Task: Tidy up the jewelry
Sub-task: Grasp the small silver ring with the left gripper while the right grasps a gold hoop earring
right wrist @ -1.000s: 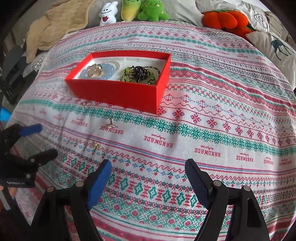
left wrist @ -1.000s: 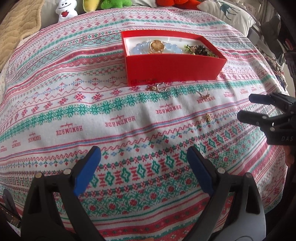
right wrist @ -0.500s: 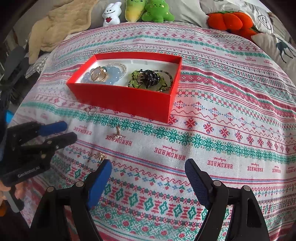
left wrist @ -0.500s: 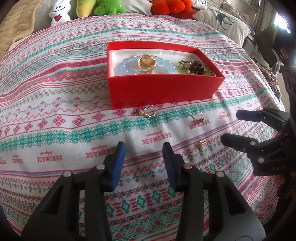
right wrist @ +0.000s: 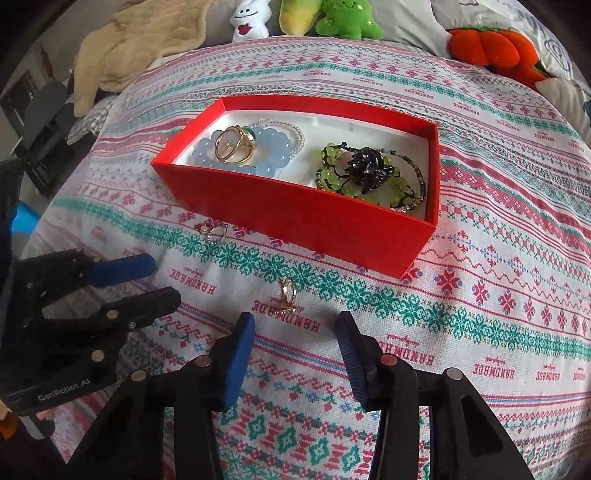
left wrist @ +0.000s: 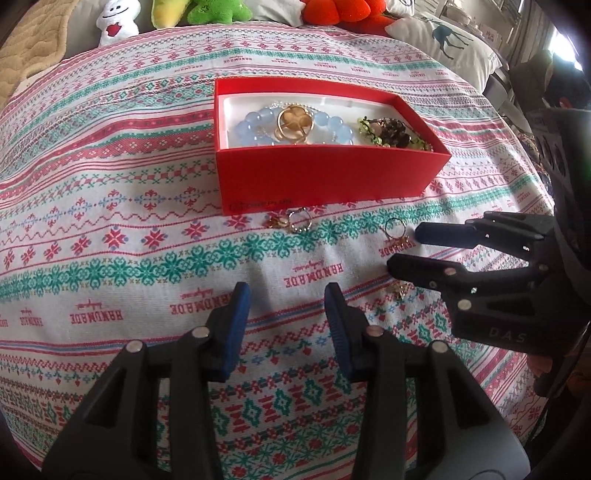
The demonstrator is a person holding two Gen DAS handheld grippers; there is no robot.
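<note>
A red box [left wrist: 325,177] [right wrist: 295,218] lies on the patterned cloth. It holds a blue bead bracelet [left wrist: 255,127], a gold ring [right wrist: 234,144] and a green-and-black bracelet [right wrist: 365,173]. In front of the box, on the cloth, lie a silver ring pair [left wrist: 295,221] [right wrist: 216,232], a gold ring [left wrist: 395,232] [right wrist: 286,297] and a small gold piece [left wrist: 399,290]. My left gripper [left wrist: 288,321] [right wrist: 162,280] is half open and empty. My right gripper [right wrist: 295,325] [left wrist: 406,247] is closing with nothing between its jaws. The gold ring lies just beyond its fingertips.
Plush toys [right wrist: 328,18] and pillows [left wrist: 454,40] line the far edge of the cloth, and a beige blanket [right wrist: 129,48] lies at the back left. A dark chair [right wrist: 44,122] stands off the left side. Bare cloth spreads to the right of the box.
Both grippers' jaws have narrowed from wide to about half, the left first, then the right. The right gripper has moved toward the gold ring and closer to the left gripper.
</note>
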